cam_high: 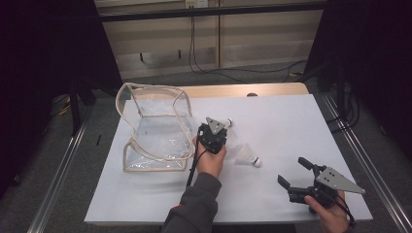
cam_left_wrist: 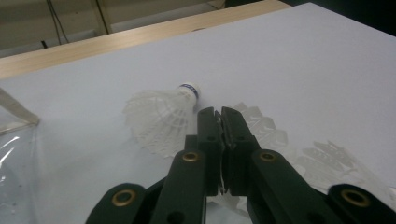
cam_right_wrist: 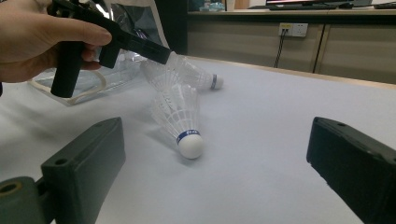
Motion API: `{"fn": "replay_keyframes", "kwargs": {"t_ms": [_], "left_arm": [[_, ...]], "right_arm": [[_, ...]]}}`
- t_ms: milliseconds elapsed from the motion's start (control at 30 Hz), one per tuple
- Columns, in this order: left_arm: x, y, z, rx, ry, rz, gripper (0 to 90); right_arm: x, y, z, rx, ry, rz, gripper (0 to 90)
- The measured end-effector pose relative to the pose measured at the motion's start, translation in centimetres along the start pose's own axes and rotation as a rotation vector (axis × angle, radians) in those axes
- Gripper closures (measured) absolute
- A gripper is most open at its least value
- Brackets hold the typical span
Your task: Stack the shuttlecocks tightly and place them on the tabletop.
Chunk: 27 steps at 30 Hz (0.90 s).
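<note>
Two white feather shuttlecocks lie on the white table top [cam_high: 286,121]. The far shuttlecock [cam_high: 228,122] [cam_left_wrist: 161,119] [cam_right_wrist: 196,74] points its cork away from me. My left gripper [cam_high: 221,127] [cam_left_wrist: 220,112] [cam_right_wrist: 161,52] has its jaws pressed together on the edge of that feather skirt. The near shuttlecock [cam_high: 248,156] [cam_left_wrist: 266,130] [cam_right_wrist: 180,112] lies free just to the right, cork toward the right gripper. My right gripper [cam_high: 292,170] [cam_right_wrist: 215,135] rests at the front right, open wide, with nothing between its jaws, looking at the near shuttlecock.
A clear plastic bag [cam_high: 155,126] [cam_left_wrist: 14,154] with a pale trim stands open at the left of the table, right beside the left hand. A wooden edge [cam_high: 233,90] runs along the table's far side. Metal rails flank the table.
</note>
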<state>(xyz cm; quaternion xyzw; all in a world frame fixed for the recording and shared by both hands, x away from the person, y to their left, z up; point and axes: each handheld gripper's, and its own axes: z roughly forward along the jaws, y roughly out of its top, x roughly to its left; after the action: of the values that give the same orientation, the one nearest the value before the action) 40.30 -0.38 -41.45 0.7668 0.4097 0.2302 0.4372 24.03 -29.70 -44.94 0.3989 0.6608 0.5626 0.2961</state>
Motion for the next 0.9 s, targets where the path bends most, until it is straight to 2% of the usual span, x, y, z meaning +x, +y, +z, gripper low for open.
{"fn": "replay_keyframes", "kwargs": {"t_ms": [500, 567, 900], "left_arm": [[0.9, 0.4, -0.7, -0.021, 0.084, -0.030, 88.3], [1.0, 0.4, -0.7, -0.020, 0.092, -0.045, 88.3], [1.4, 0.4, -0.7, -0.012, 0.152, -0.027, 88.4]], "right_arm": [[0.0, 0.0, -0.1, -0.002, -0.002, 0.000, 3.8], [0.0, 0.0, -0.1, -0.002, -0.004, 0.001, 3.8], [0.0, 0.0, -0.2, -0.002, -0.006, -0.001, 3.8]]}}
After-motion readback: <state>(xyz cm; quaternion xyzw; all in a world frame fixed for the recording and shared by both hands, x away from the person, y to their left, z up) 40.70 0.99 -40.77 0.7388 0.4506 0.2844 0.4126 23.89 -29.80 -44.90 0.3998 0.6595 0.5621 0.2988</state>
